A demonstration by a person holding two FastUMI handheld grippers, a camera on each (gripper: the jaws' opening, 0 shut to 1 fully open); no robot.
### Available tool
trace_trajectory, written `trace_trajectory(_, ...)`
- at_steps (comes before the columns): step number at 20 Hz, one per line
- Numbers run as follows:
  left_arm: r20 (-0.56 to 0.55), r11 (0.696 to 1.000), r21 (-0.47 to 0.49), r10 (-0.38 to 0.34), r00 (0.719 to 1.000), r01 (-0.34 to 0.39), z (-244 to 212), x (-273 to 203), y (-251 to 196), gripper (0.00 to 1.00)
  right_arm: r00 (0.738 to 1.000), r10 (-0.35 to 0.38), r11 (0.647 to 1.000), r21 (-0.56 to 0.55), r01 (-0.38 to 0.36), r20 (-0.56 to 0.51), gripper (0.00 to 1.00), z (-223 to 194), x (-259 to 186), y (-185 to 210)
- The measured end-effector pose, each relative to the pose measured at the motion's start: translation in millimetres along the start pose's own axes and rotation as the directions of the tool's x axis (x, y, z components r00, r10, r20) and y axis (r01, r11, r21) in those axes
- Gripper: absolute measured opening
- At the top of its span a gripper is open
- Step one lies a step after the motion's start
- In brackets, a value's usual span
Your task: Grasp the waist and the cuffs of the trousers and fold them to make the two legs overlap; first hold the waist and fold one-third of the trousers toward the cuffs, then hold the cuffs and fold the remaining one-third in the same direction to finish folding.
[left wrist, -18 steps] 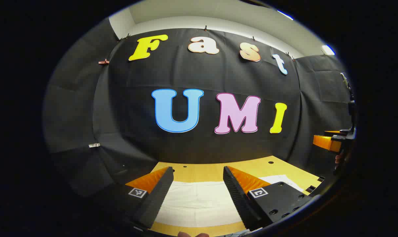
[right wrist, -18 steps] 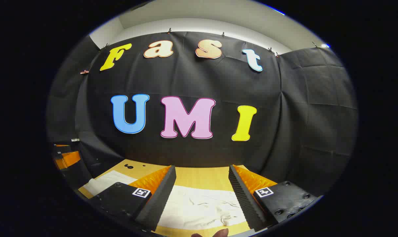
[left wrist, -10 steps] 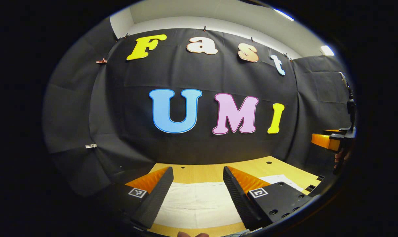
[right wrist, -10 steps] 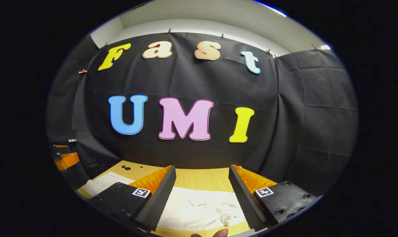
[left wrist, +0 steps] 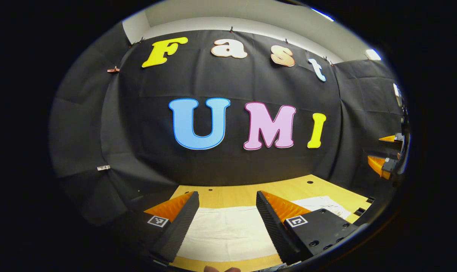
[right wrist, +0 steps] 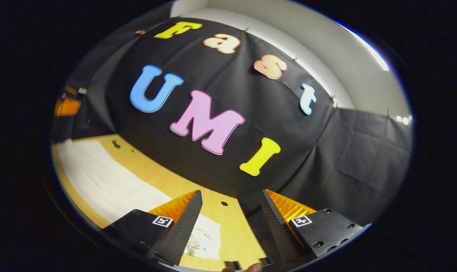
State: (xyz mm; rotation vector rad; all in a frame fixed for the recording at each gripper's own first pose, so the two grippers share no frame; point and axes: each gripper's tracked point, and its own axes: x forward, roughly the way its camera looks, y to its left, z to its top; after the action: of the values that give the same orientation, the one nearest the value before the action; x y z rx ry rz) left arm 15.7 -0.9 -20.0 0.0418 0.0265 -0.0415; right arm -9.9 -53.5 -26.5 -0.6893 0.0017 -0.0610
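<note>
White trousers [left wrist: 228, 230] lie flat along the near part of the bench [left wrist: 251, 194], spread for folding. The left gripper [left wrist: 227, 223] hovers over them, fingers wide and empty, likely positioned for a grasp. The right gripper [right wrist: 231, 223], rolled and equally wide, hangs over the trousers' [right wrist: 111, 185] right end.

fingers [left wrist: 175, 226]: I saw ridged wedge pads.
mounts [left wrist: 319, 230]: black blocks with screws.
markers [left wrist: 296, 221]: small square black-and-white tags, which I noted on each mount.
</note>
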Motion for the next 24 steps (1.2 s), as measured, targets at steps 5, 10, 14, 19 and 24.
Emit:
trace_trajectory(5, -0.038, 1.0, -0.001, 0.001, 0.999, -0.001, -12, 7, -16, 0.97, 0.98, 0.195, 0.916, -0.348, -0.199, -0.045, 0.96, -76, -11, 53)
trace_trajectory(10, -0.079, 1.0, 0.012, 0.018, 0.997, -0.017, -20, 8, -35, 0.97, 0.929, 0.331, 0.782, -0.502, -0.369, -0.168, 0.96, -173, -7, 92)
trace_trajectory(14, -0.103, 0.998, 0.03, 0.053, 0.993, -0.05, -23, 15, -50, 0.97, 0.865, 0.44, 0.696, -0.516, -0.499, -0.241, 0.96, -230, -8, 119)
trace_trajectory(19, -0.148, 0.993, 0.056, 0.115, 0.982, -0.108, -38, 25, -62, 0.96, 0.804, 0.506, 0.597, -0.546, -0.587, -0.311, 1.0, -290, 6, 152)
trace_trajectory(24, -0.196, 0.982, 0.062, 0.186, 0.963, -0.177, -46, 27, -64, 0.95, 0.808, 0.506, 0.572, -0.584, -0.576, -0.301, 0.95, -308, 40, 167)
